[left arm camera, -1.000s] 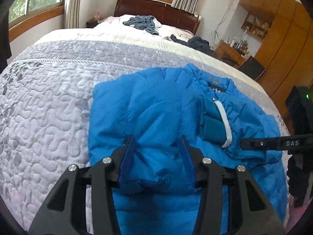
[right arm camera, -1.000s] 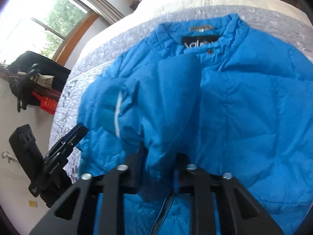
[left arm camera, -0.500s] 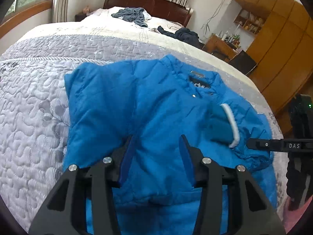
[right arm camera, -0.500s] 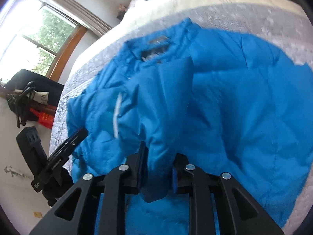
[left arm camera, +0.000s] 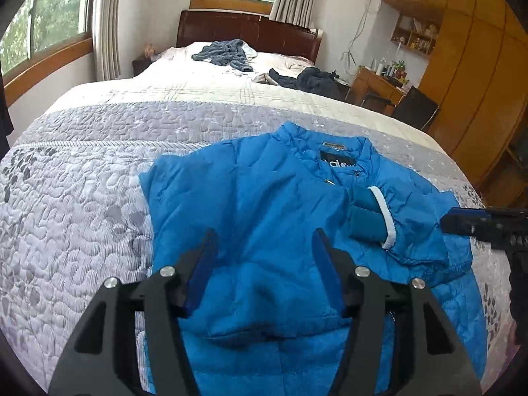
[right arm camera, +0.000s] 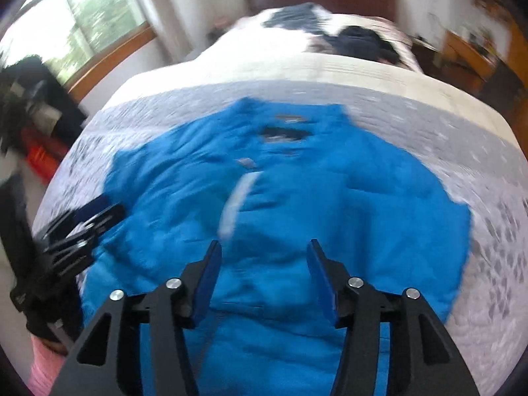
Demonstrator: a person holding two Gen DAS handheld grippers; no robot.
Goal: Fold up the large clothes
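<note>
Blue jacket [left arm camera: 264, 217] lies flat on the quilted bed [left arm camera: 82, 198], collar toward the headboard [left arm camera: 247, 33]. Both the left gripper [left arm camera: 264, 260] and right gripper [right arm camera: 262, 264] hover above it, fingers spread, holding nothing.

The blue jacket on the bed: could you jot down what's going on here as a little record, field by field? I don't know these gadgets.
garment: blue jacket, puffy, lying on the quilt
collar: points toward the headboard, black label showing
sleeve: one folded across the chest, white-edged cuff visible
left gripper: open, above the jacket, holding nothing
right gripper: open, holding nothing; view blurred
elsewhere on bed: grey clothes and dark clothes near the pillows
</note>
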